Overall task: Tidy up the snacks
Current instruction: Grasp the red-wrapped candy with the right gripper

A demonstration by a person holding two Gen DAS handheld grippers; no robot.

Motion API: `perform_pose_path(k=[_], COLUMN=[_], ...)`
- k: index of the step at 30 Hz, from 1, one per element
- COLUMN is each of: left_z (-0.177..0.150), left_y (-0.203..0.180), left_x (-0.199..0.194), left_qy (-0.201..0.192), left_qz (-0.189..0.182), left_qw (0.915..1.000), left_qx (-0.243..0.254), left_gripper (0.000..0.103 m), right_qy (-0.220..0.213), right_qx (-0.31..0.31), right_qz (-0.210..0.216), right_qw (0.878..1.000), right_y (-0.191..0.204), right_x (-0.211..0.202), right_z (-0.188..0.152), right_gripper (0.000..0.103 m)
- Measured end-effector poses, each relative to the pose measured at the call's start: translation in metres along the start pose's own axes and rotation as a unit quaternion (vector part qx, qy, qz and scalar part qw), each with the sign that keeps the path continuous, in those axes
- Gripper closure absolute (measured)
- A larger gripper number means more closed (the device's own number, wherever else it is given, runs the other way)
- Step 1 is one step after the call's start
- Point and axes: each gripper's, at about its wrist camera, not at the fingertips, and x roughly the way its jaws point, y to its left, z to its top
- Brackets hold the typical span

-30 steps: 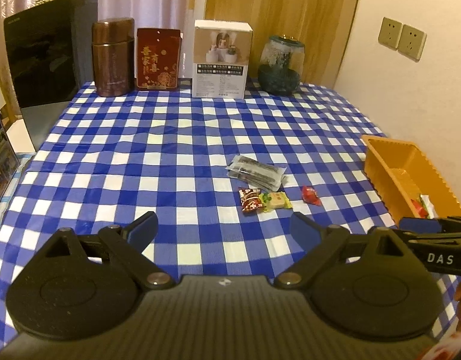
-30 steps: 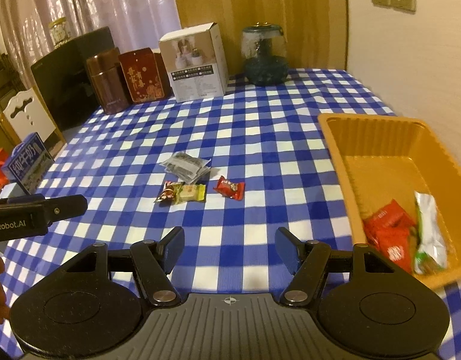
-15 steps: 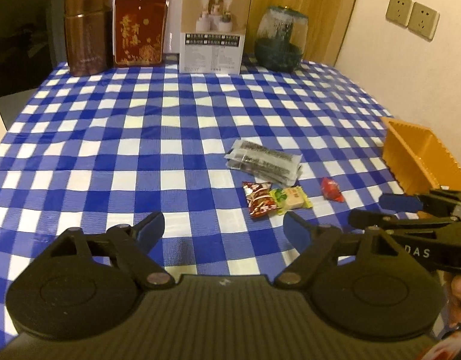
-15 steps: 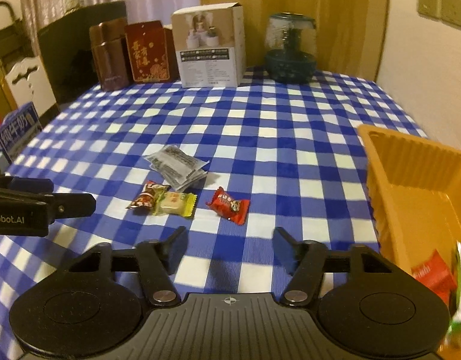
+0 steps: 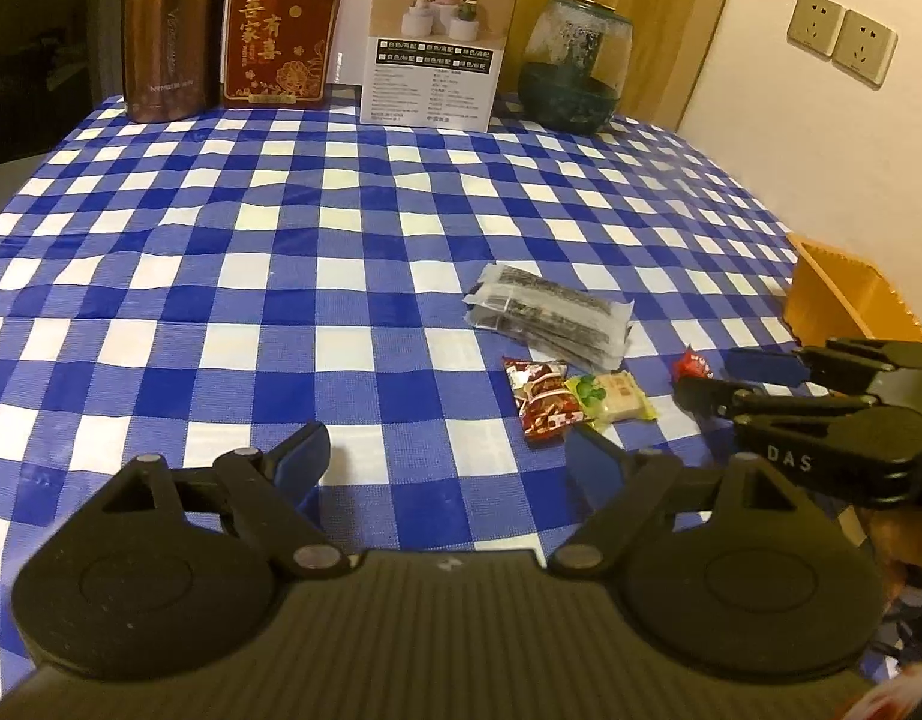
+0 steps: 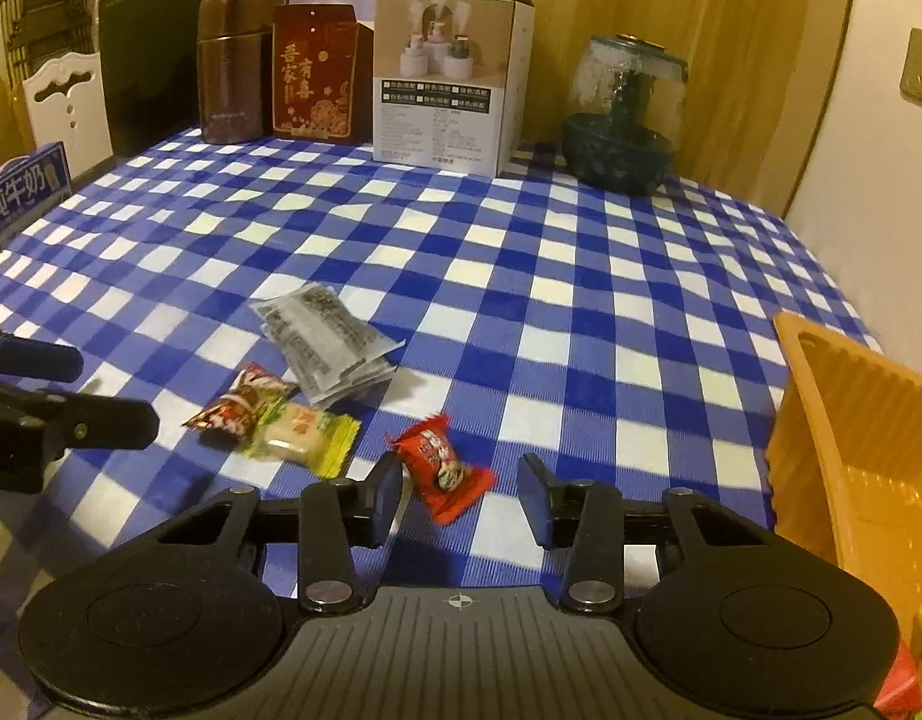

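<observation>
Four snacks lie on the blue checked cloth. A red candy wrapper [image 6: 443, 468] sits between the fingers of my right gripper [image 6: 461, 492], whose jaws are closing; the pads stand clear of it. Left of it lie a yellow-green candy [image 6: 302, 435], a dark red packet [image 6: 242, 405] and a stack of grey sachets [image 6: 329, 345]. My left gripper [image 5: 446, 456] is open above bare cloth, just short of the dark red packet [image 5: 541, 402] and the yellow-green candy [image 5: 613, 396]. The grey sachets [image 5: 550, 315] lie beyond them. The orange basket [image 6: 850, 450] stands at the right.
Along the back edge stand a brown flask [image 5: 170, 36], a red box [image 5: 278, 30], a white carton [image 5: 440, 39] and a glass jar [image 5: 574, 63]. A wall with sockets [image 5: 841, 36] closes the right side. A blue milk box [image 6: 23, 192] sits off the table's left edge.
Both grippers have come down and forward toward the snacks. The right gripper's jaws have narrowed and now bracket the red candy. The left gripper's jaws narrowed slightly.
</observation>
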Motion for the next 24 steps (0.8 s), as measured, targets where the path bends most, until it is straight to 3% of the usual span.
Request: perform_pose_path(k=[2, 7, 13, 21, 24], left_z=[0.001, 0.005, 0.009, 0.012, 0.013], left_y=[0.000, -0.005, -0.016, -0.028, -0.032], left_x=[0.002, 0.008, 0.017, 0.031, 0.034], left_qy=[-0.002, -0.002, -0.004, 0.002, 0.001], left_qz=[-0.004, -0.014, -0.027, -0.020, -0.018], left_qw=[1.0000, 0.9999, 0.9996, 0.9996, 0.9994], left_qx=[-0.002, -0.002, 0.006, 0.021, 0.029], left_gripper=[0.019, 0.019, 0.027, 0.053, 0.053], right_qy=[-0.001, 0.000, -0.007, -0.009, -0.007], right_qx=[-0.001, -0.002, 0.039, 0.085, 0.088], right_qz=[0.001, 0.010, 0.009, 0.000, -0.001], right_qw=[1.000, 1.000, 0.999, 0.996, 0.996], right_y=[0.001, 0.003, -0.003, -0.019, -0.020], right_x=[0.003, 0.004, -0.005, -0.015, -0.015], right_z=[0.001, 0.001, 0.002, 0.002, 0.002], right_gripper=[0.064, 0.083, 0.085, 0.085, 0.085])
